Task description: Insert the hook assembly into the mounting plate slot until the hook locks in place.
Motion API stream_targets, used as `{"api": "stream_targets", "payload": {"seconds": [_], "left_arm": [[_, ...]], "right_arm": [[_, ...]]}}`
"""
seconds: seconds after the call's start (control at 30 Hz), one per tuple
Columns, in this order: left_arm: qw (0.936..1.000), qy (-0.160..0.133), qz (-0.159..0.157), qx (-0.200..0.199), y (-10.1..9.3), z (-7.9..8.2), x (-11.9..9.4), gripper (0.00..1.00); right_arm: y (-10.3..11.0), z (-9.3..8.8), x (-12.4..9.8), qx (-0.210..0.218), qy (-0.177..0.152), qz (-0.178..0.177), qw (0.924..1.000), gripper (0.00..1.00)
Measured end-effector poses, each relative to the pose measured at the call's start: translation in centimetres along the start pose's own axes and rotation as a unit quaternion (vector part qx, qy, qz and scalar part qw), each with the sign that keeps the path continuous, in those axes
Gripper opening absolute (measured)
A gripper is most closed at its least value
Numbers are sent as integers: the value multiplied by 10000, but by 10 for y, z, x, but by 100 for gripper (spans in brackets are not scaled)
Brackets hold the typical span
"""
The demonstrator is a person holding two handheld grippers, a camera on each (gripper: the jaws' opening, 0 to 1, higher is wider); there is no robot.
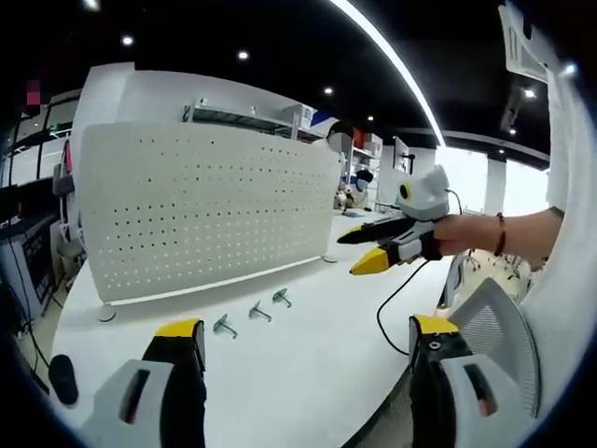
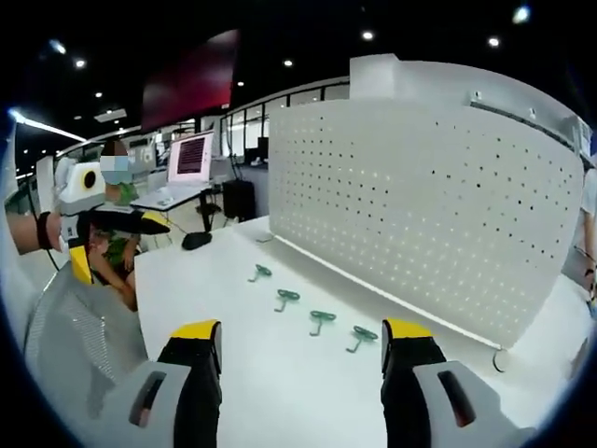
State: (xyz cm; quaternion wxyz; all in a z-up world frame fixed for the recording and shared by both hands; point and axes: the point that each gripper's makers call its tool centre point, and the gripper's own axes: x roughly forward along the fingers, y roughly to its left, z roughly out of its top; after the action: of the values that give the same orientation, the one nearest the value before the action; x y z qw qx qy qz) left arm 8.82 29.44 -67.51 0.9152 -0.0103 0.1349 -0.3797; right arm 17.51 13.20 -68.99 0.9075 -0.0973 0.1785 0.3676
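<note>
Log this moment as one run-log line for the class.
stage: pre-grasp | left gripper: open, empty | right gripper: open, empty | hooks: on table | pegboard: upright

White pegboard [image 2: 420, 205], dark dot grid. Green hooks [image 2: 322, 319] on white tabletop [image 2: 280, 383]. Grippers [image 2: 300, 347] black, yellow tips, grey bodies.

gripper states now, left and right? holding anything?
Left gripper: open, fingers apart, holding nothing.
Right gripper: open, holding nothing.
</note>
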Motion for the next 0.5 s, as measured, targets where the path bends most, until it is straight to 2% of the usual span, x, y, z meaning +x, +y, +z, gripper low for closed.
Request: {"api": "stream_targets", "payload": {"seconds": [0.5], "left_arm": [[10000,70,-34,-5,-5,-4,2,93]], "right_arm": [[-13,-8,11,101,132,38,9999,68]]}}
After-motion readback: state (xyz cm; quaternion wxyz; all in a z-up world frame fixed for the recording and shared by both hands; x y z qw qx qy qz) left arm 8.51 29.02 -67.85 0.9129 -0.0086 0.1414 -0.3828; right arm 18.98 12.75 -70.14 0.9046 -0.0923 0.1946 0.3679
